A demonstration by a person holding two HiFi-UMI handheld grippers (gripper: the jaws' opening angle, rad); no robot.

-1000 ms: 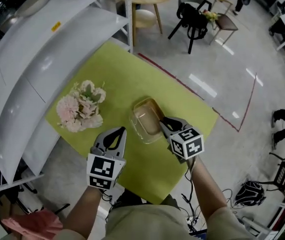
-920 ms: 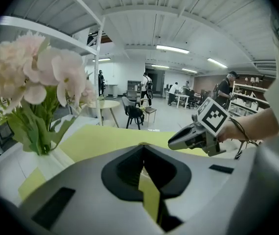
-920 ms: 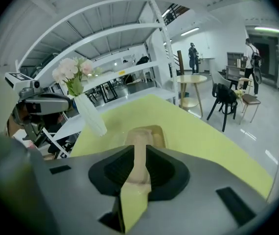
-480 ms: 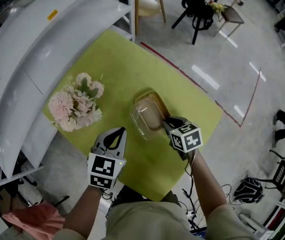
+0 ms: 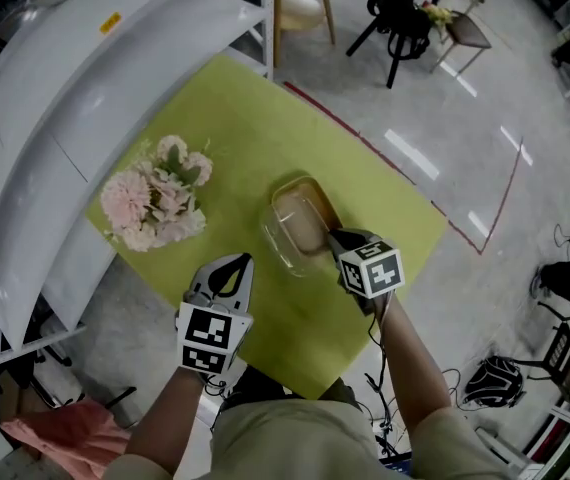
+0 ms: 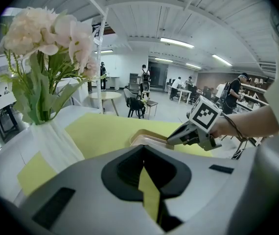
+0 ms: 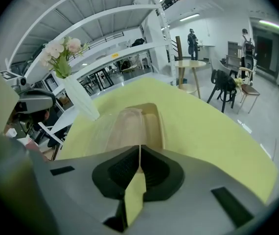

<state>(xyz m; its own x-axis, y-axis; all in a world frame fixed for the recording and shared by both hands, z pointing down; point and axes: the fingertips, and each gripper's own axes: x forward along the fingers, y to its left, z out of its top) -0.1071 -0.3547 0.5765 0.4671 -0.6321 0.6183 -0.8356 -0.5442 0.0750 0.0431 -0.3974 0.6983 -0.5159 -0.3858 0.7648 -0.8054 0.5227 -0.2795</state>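
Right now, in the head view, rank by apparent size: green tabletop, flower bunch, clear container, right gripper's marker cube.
1. green tabletop
2. flower bunch
3. clear container, only slightly smaller than the flowers
4. right gripper's marker cube, enlarged by nearness to the camera

Yellow-green table [image 5: 245,128], rectangular, set on grey floor [image 5: 435,128]. Clear container [image 5: 293,230] near table centre, beige inside. Right claw [image 5: 333,236] tip on container's near rim. Left claw [image 5: 227,262] over table's near edge, apart from container. Pink-white flower bunch [image 5: 155,193] at table's left edge. White shelving [image 5: 55,88] along left.
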